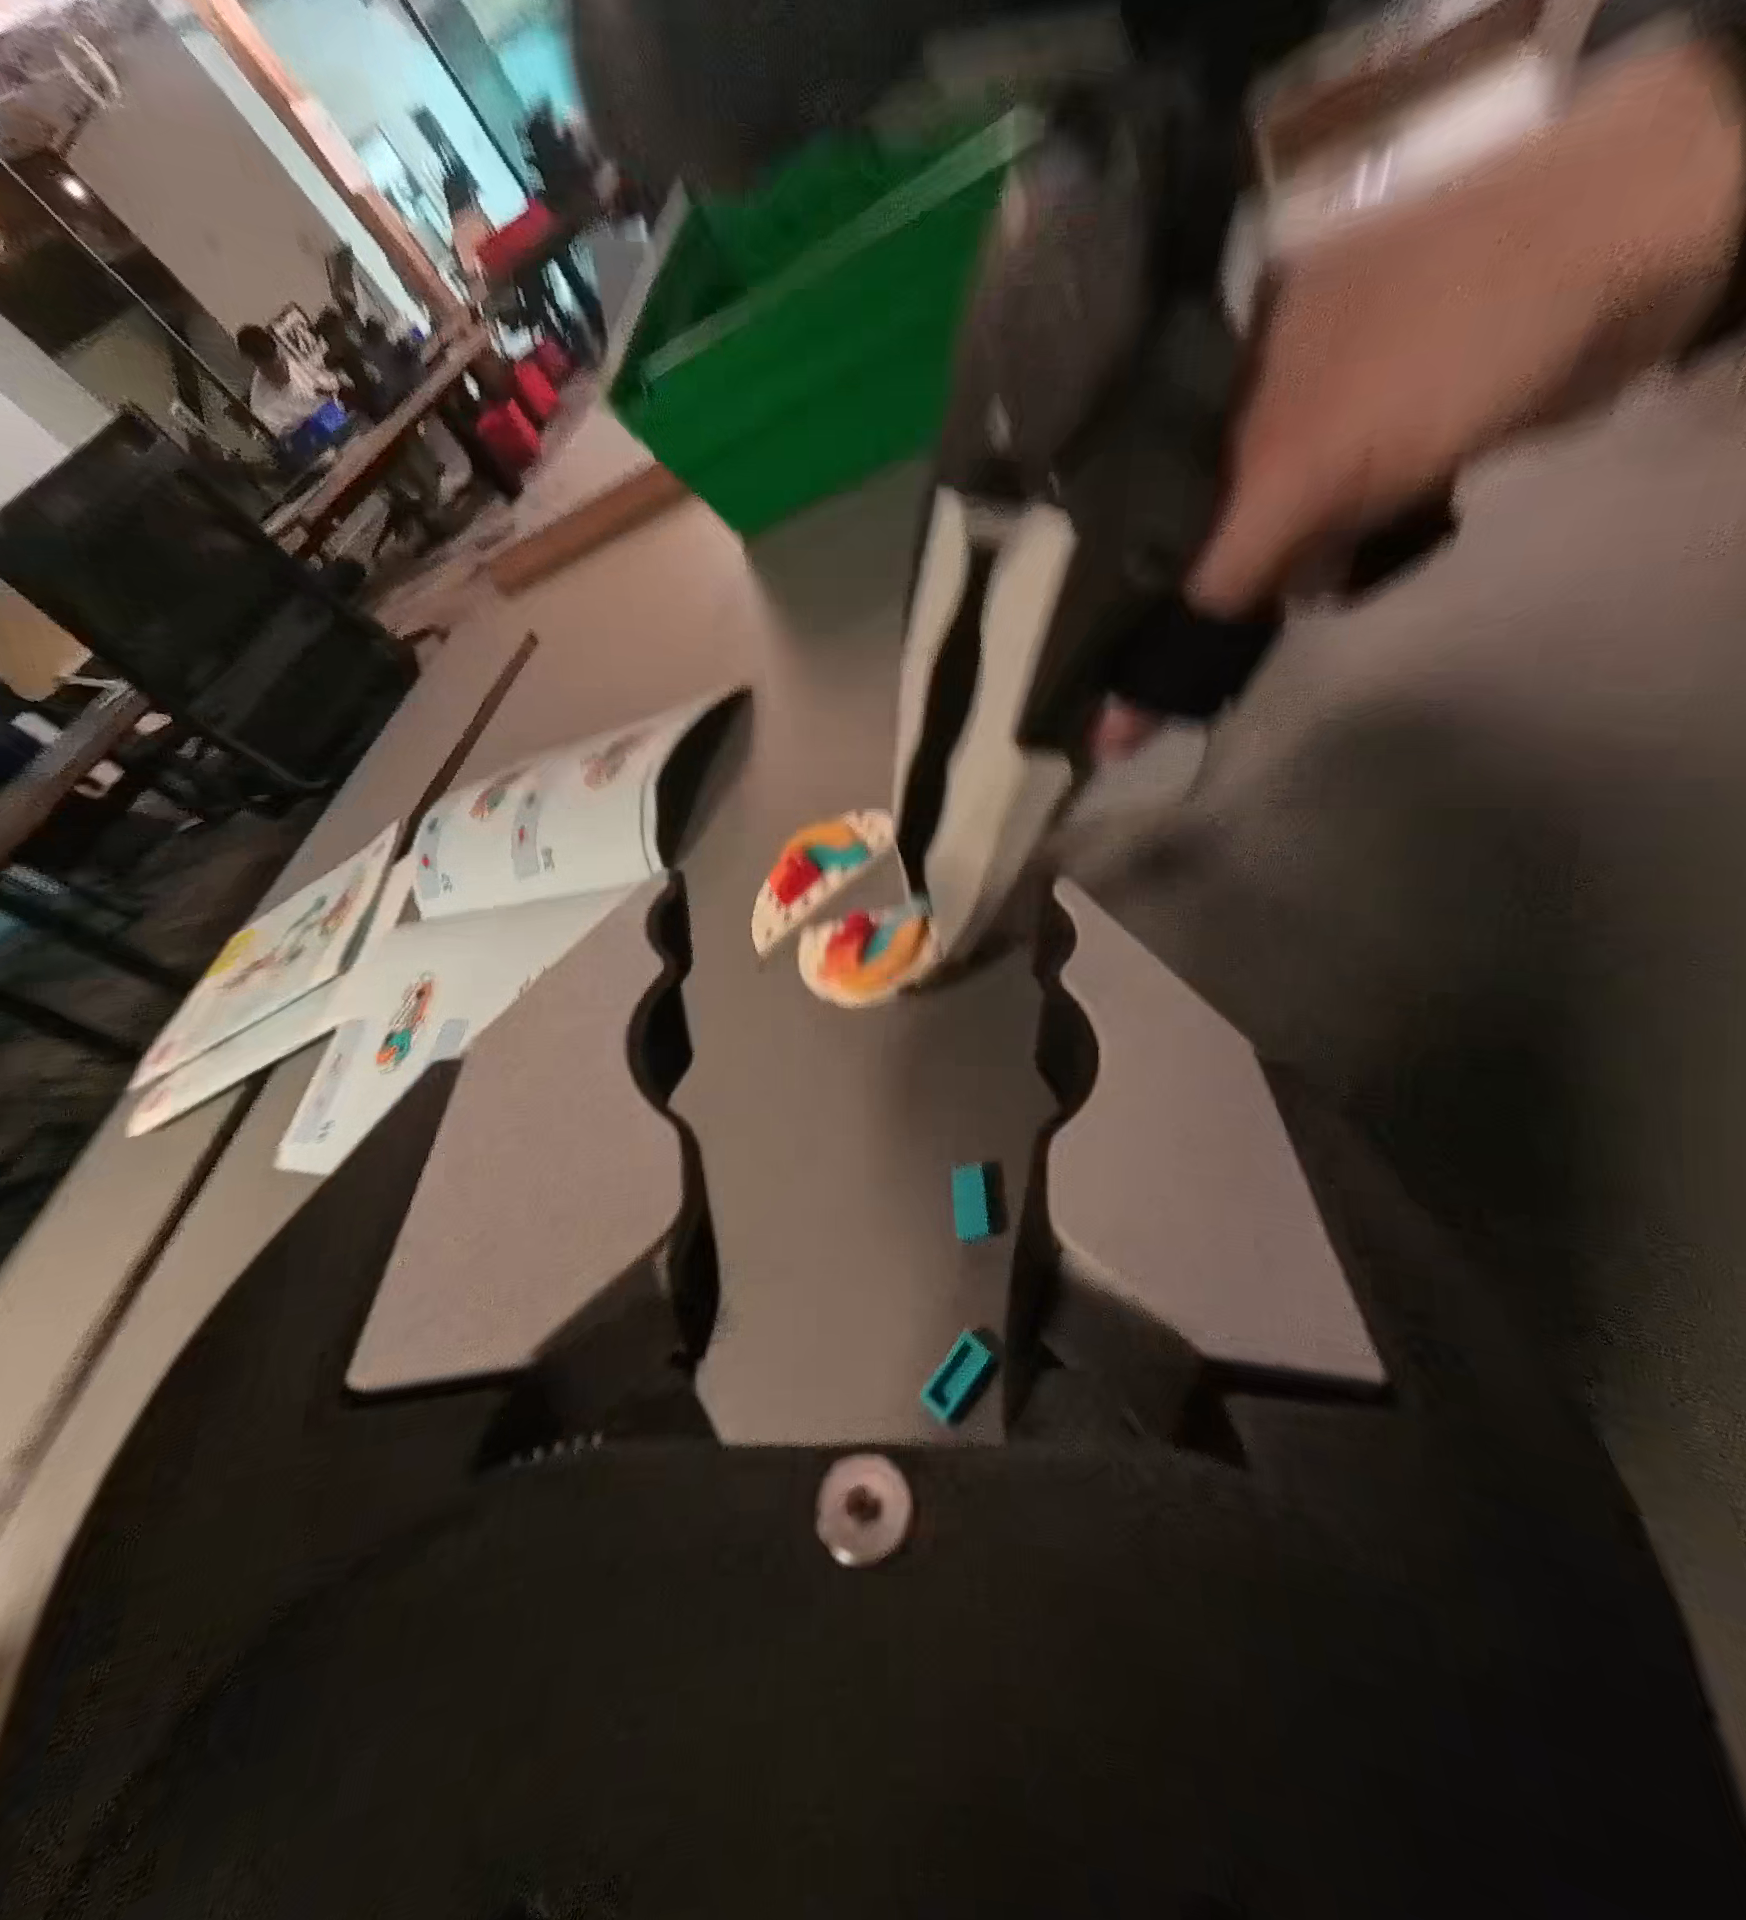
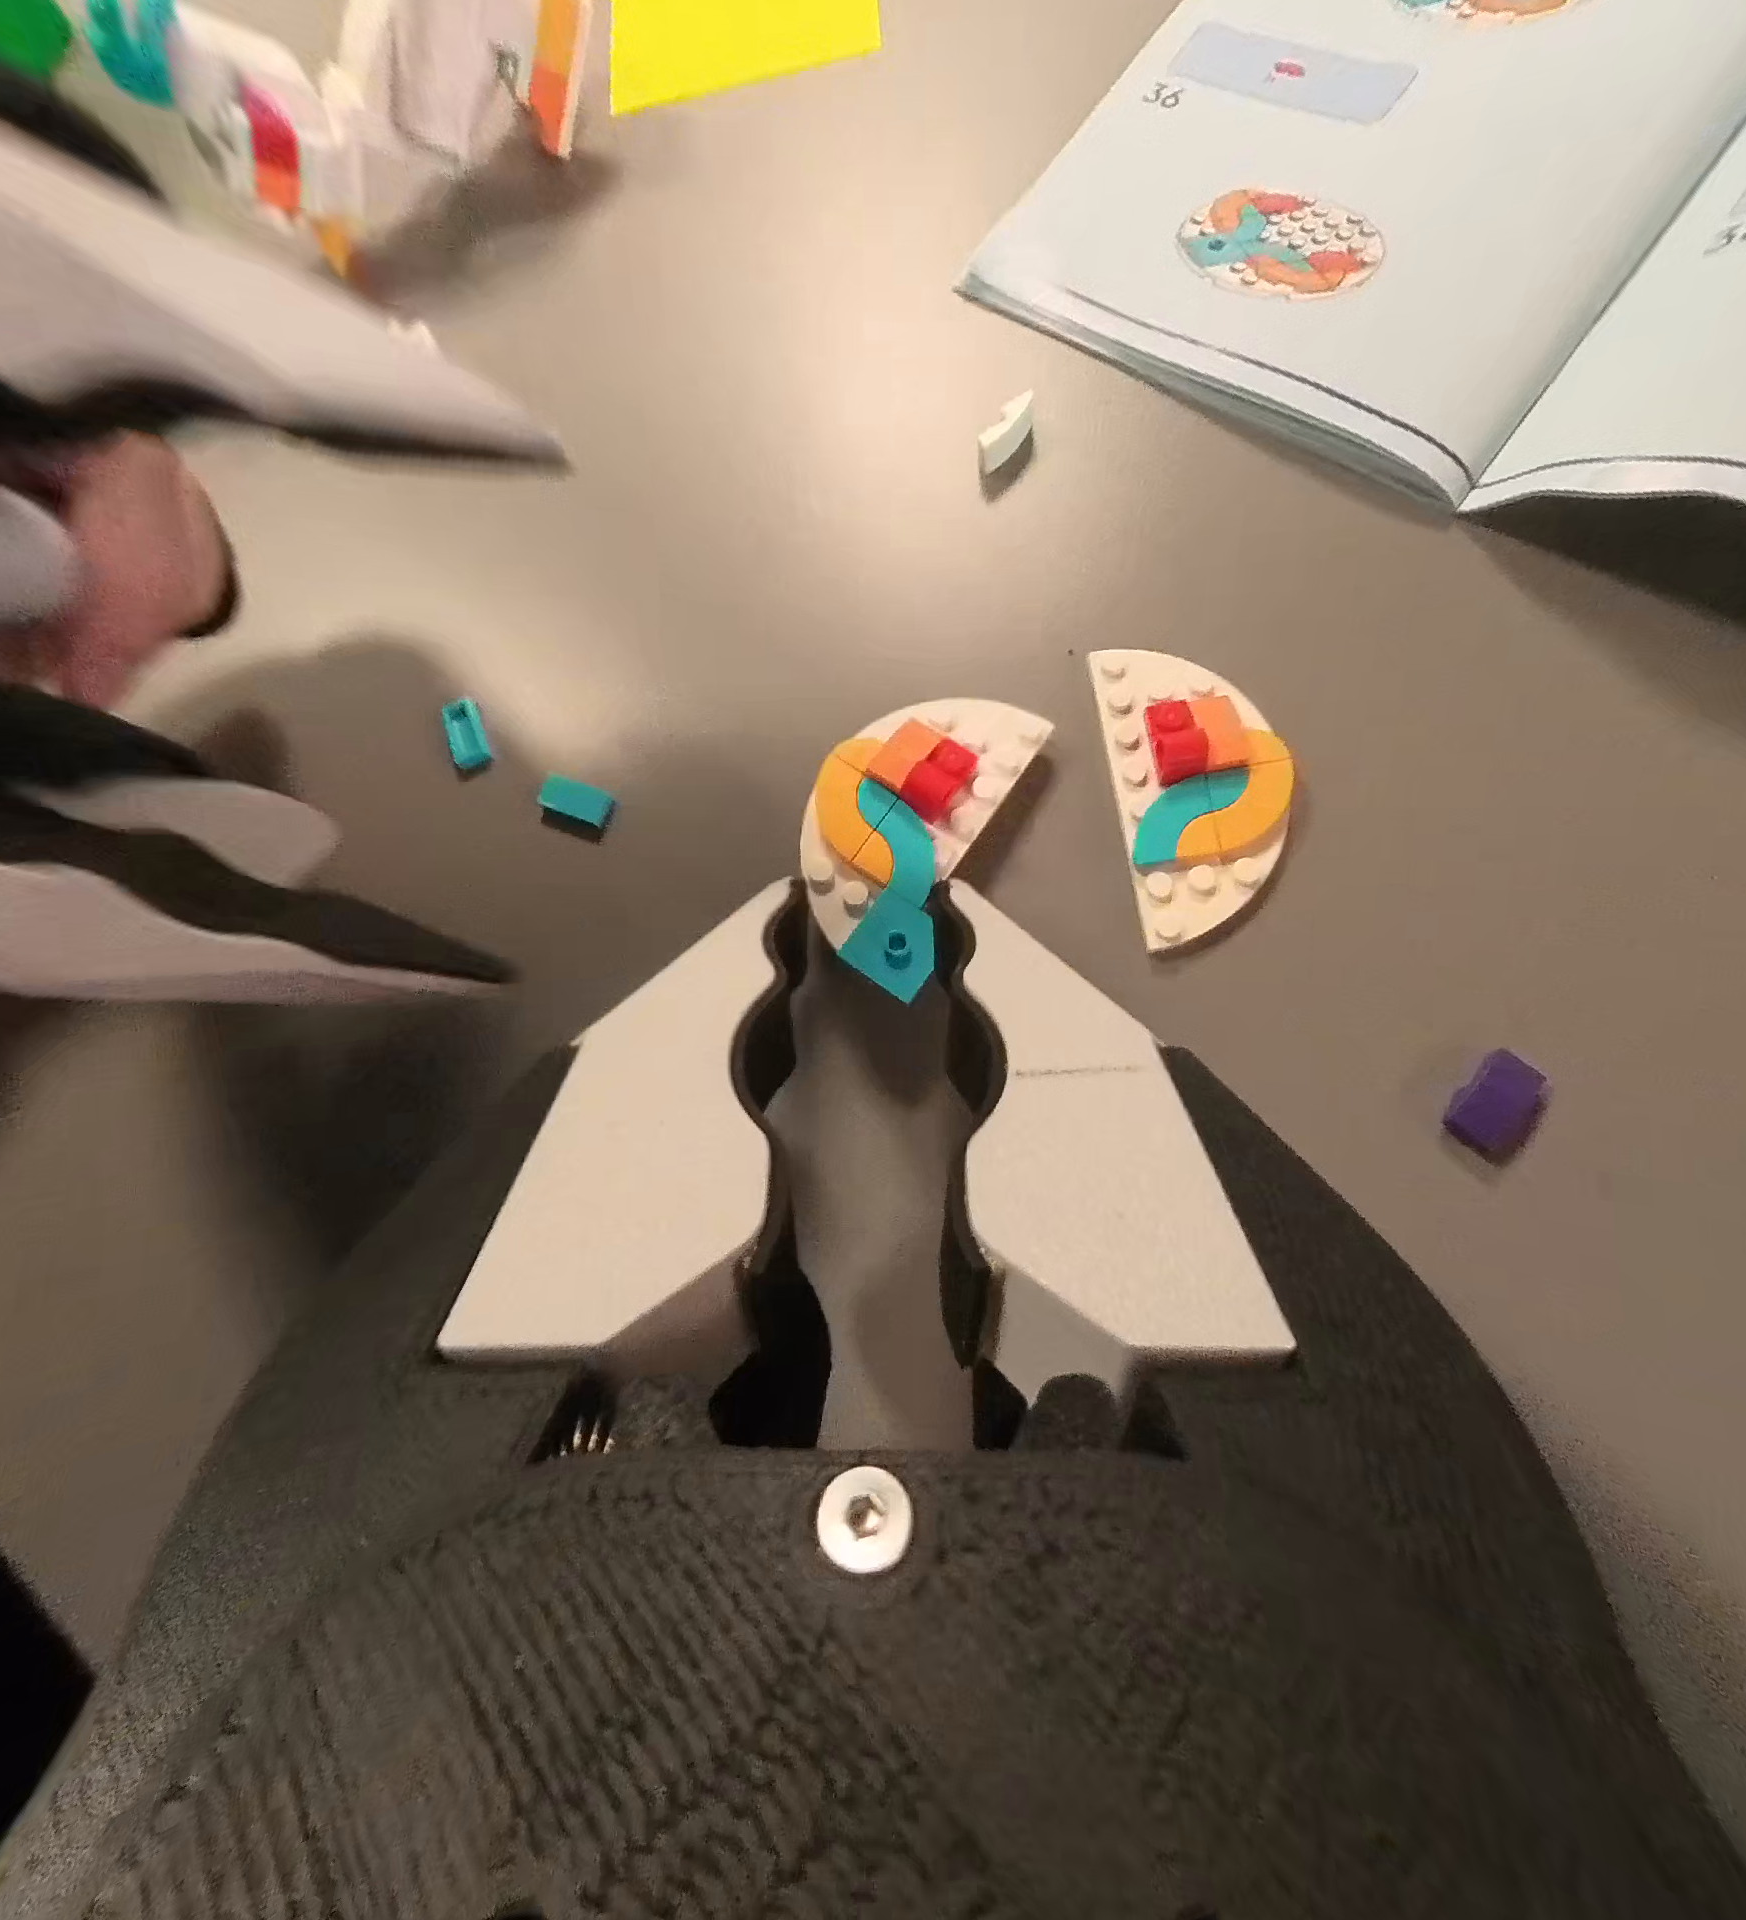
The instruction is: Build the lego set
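Observation:
Two white half-disc builds with orange, red and teal pieces lie on the grey table. In the right wrist view my right gripper is shut on the teal end of the left half-disc. The right half-disc lies free beside it. Two teal bricks lie to the left. My left gripper is open and empty above the table, with the teal bricks between its fingers. It looks at both half-discs and the right gripper, and shows blurred at the left of the right wrist view.
An open instruction booklet lies at the back right, and also shows in the left wrist view with loose sheets. A small white piece, a purple piece, a white partly built model and a green bin are nearby. The gap from one gripper's tips to the other's is roughly 7 centimeters. Measured from the fingertips, the purple piece is 10 centimeters or so from the right gripper and 15 centimeters from the left.

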